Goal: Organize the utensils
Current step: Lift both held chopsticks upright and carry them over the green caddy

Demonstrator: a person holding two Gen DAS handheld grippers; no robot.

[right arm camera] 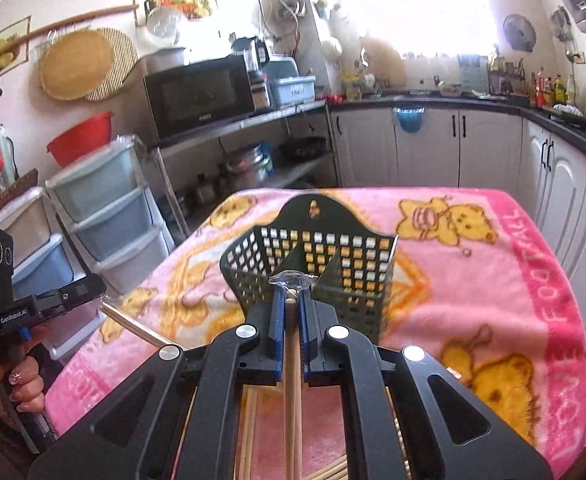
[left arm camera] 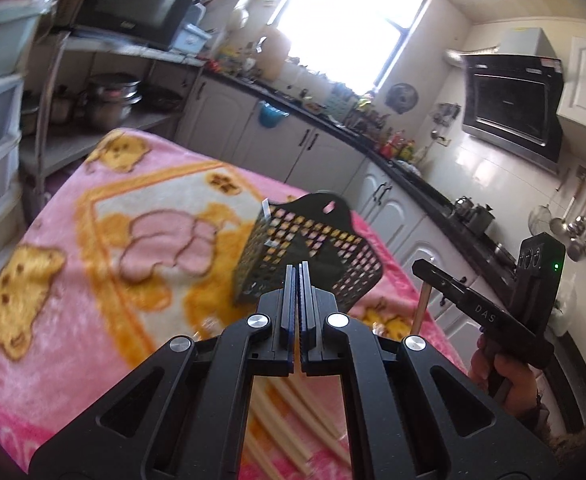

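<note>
Nearest you, your right gripper (right arm camera: 289, 300) pinches a round pale wooden chopstick (right arm camera: 293, 380) between its blue pads, the stick running back under the tool toward you; clear tape sits crumpled over the fingertips. Your left gripper (left arm camera: 299, 268) has its fingers pressed flat together, and the other camera shows a second chopstick (right arm camera: 133, 320) slanting down from its tip.

Below both tools more loose chopsticks (right arm camera: 249, 432) lie on the near part of the fuzzy pink blanket (right arm camera: 493, 280), which has yellow bear prints and a darker pink border along the right edge.

Just beyond your fingertips stands the dark green plastic utensil basket (right arm camera: 313, 256), upright, with square-grid walls, an inner divider and a scalloped back with a hanging hole. Blanket shows open on both sides of it, widest to its right.

Past the table's far edge there is a gap, then white cabinet doors (right arm camera: 429, 144) under a black countertop. To the left are stacked plastic drawers (right arm camera: 105, 208) and a metal shelf carrying a black microwave (right arm camera: 201, 96).
</note>
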